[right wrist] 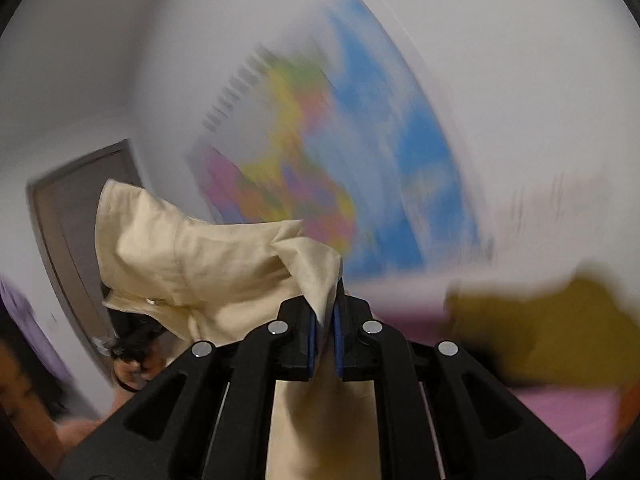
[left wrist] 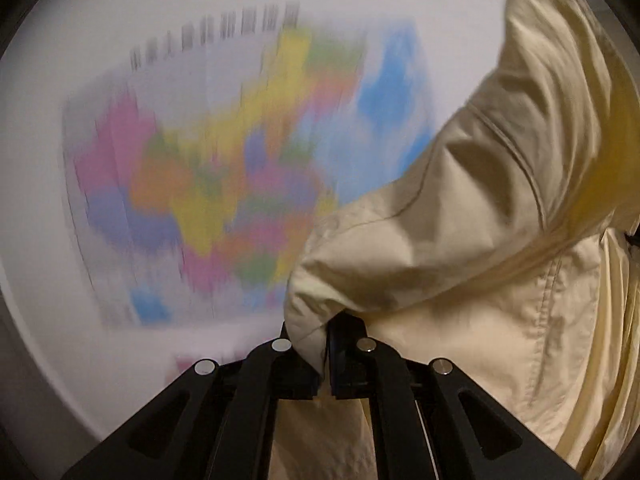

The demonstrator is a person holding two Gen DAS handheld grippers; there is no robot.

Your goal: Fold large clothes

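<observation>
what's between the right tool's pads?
A fold of the cream garment, pinched between the right tool's blue pads. The right wrist view shows it; the cloth runs left toward the other tool.

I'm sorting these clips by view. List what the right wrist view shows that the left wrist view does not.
Only the right wrist view: a grey door, a mustard-yellow cloth on a pink surface, and the left claw seen from outside.

Only the left wrist view: the cream garment's long seams up close.

Both: the blurred colourful map poster, and each view's own claw shut on the garment, left and right.
</observation>
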